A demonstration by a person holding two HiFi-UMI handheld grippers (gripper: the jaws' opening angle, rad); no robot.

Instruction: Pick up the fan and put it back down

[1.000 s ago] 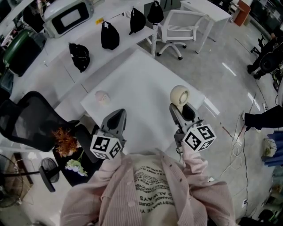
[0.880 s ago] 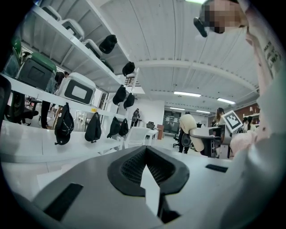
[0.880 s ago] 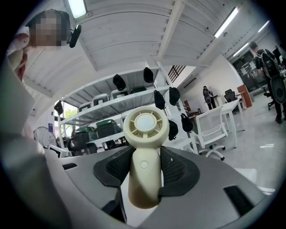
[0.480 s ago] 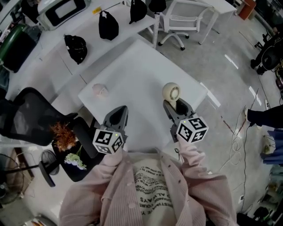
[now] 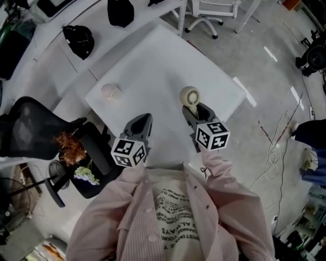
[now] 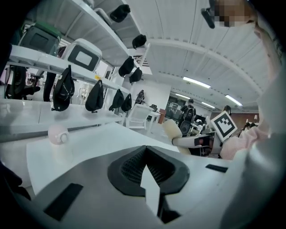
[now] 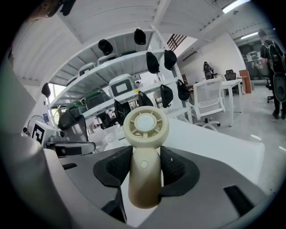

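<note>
A cream hand-held fan [image 7: 145,127] stands upright between the pads of my right gripper [image 7: 144,163], which is shut on its handle. In the head view the fan's round head [image 5: 190,96] pokes out past the right gripper [image 5: 196,109], over the right part of the white table [image 5: 153,61]. I cannot tell whether the fan touches the tabletop. My left gripper [image 5: 144,121] is over the table's near edge to the left, jaws together with nothing in them; in the left gripper view its pads [image 6: 134,167] meet in a point.
A small pink round object [image 5: 110,92] lies on the table's left side. A black office chair [image 5: 30,132] and flowers [image 5: 71,148] are at the left. Black bags [image 5: 79,38] sit on the desk behind. A white chair [image 5: 211,7] stands beyond, and cables [image 5: 277,148] lie on the floor at the right.
Both grippers have come lower toward the table. The fan has stayed in the right gripper and now sits closer to the tabletop.
</note>
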